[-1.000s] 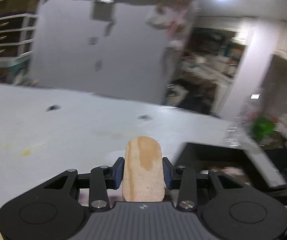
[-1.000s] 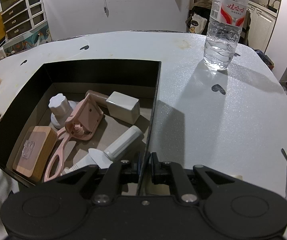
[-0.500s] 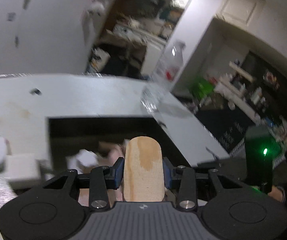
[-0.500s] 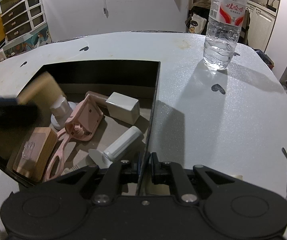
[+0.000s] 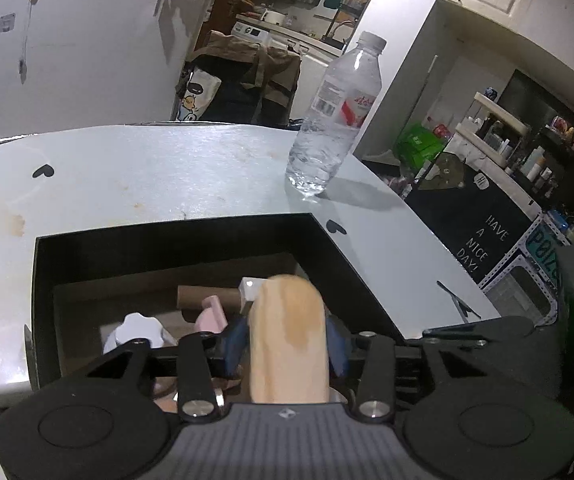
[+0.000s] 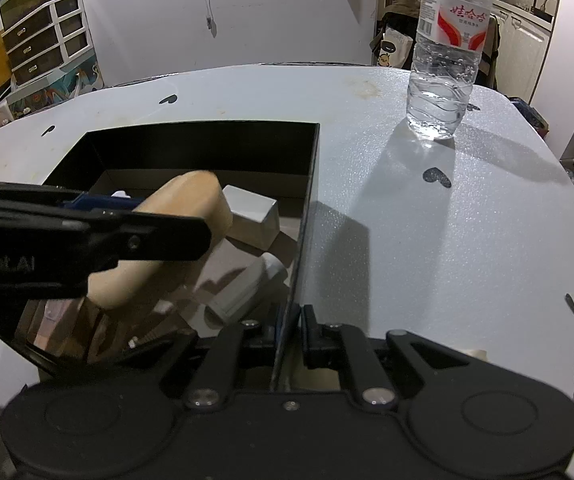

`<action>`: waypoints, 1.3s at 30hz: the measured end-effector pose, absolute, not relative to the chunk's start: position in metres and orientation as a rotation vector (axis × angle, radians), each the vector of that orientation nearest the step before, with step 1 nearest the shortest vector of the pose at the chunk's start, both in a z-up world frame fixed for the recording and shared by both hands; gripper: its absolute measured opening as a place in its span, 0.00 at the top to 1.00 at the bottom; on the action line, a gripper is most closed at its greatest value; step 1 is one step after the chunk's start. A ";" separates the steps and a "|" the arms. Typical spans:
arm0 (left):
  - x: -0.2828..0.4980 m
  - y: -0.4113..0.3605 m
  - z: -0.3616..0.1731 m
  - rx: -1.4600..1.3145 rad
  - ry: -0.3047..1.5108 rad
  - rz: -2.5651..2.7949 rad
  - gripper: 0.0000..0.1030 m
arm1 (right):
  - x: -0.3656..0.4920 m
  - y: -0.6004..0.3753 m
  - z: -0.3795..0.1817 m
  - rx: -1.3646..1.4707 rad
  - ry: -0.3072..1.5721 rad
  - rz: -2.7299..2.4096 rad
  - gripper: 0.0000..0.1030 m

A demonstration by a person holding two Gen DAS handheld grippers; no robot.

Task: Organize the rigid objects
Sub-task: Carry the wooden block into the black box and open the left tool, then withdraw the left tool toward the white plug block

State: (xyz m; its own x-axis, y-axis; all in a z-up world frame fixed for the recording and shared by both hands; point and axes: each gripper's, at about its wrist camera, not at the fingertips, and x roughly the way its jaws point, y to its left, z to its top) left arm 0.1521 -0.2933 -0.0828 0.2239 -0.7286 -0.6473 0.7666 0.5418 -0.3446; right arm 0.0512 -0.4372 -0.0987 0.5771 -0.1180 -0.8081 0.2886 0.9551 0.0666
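Block point(image 5: 287, 336): clamped in left gripper point(image 5: 285, 346) over box point(image 6: 311, 168); right gripper point(image 6: 289, 326) pinches box wall. Risk: dropped block strikes crowded contents.

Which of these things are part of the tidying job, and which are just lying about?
Part of the job:
- wooden piece held by the left gripper
- black box, its wall pinched by the right gripper
- white block and pink piece inside it

Lying about:
- water bottle
- table

A box point(image 6: 311, 184) sits on the counter point(image 6: 427, 240) with a block point(image 6: 253, 216) and tube point(image 6: 243, 288) inside; a bottle point(image 6: 443, 60) stands behind it — to the right, well apart.
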 end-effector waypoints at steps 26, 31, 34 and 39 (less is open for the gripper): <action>0.127 -0.266 -0.056 0.113 0.784 -1.045 0.01 | 0.051 -0.437 -0.099 0.199 0.927 -0.240 0.90; 0.122 -0.257 -0.048 0.123 0.754 -1.041 0.00 | 0.051 -0.437 -0.099 0.198 0.928 -0.240 0.91; 0.118 -0.249 -0.043 0.130 0.731 -1.038 0.00 | 0.051 -0.437 -0.099 0.199 0.927 -0.240 0.91; 0.110 -0.231 -0.037 0.135 0.693 -1.028 0.00 | 0.051 -0.437 -0.099 0.200 0.926 -0.240 0.91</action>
